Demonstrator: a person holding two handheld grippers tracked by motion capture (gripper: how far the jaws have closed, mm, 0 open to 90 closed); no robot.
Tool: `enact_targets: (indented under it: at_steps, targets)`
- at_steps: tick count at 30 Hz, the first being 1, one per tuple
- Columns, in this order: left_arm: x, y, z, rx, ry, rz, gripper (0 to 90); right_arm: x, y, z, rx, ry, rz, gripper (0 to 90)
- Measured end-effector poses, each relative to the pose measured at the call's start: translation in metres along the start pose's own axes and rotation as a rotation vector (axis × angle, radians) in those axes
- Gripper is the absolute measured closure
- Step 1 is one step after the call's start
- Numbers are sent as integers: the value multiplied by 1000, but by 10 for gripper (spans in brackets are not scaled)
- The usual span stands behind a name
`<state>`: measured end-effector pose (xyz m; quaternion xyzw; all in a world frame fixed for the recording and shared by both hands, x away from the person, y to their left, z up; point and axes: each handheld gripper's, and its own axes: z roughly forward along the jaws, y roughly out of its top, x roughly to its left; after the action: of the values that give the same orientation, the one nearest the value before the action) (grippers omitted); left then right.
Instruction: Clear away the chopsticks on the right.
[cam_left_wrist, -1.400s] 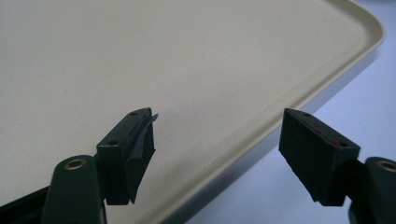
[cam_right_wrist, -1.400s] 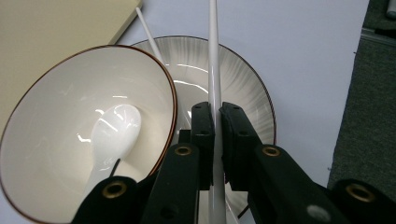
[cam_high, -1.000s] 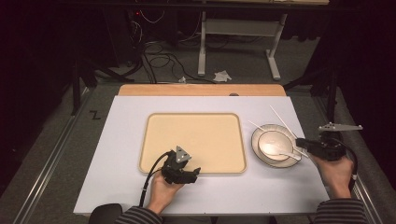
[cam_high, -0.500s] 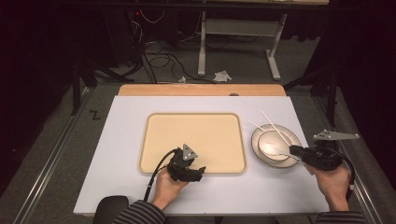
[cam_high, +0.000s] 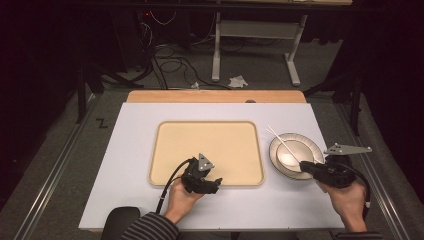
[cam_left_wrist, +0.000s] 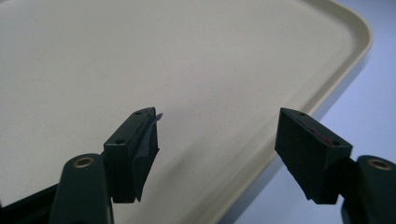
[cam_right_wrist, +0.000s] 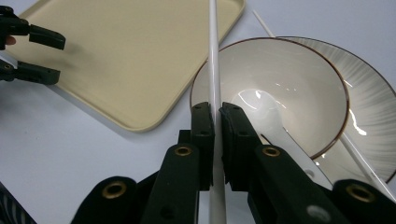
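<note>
White chopstick clamped in right tongs, at 3 o'clock on the white table.
The thin white plastic chopstick is held over the glossy brown-rimmed bowl on a ribbed grey plate. Left tongs are spread apart, empty, over the beige rectangular tray at 6 o'clock.

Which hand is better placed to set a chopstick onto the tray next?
The right. Its gripper is already shut on a white chopstick, right beside the bowl and near the beige tray. The left gripper hangs open and empty over the tray's near edge.
</note>
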<state>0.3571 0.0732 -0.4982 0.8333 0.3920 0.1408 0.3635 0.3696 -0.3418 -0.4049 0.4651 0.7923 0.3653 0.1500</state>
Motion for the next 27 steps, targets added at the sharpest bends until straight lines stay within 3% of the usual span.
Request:
enact_targets:
  at_steps: [9,17,27]
  targets:
    - [-2,4,3,2,-9,21,302,20,-2,2,30,25,-18,856]
    - [-2,4,2,-5,0,16,302,32,1,9,39,56,-26,856]
    - [-2,3,0,0,15,19,301,40,2,20,36,60,-24,857]
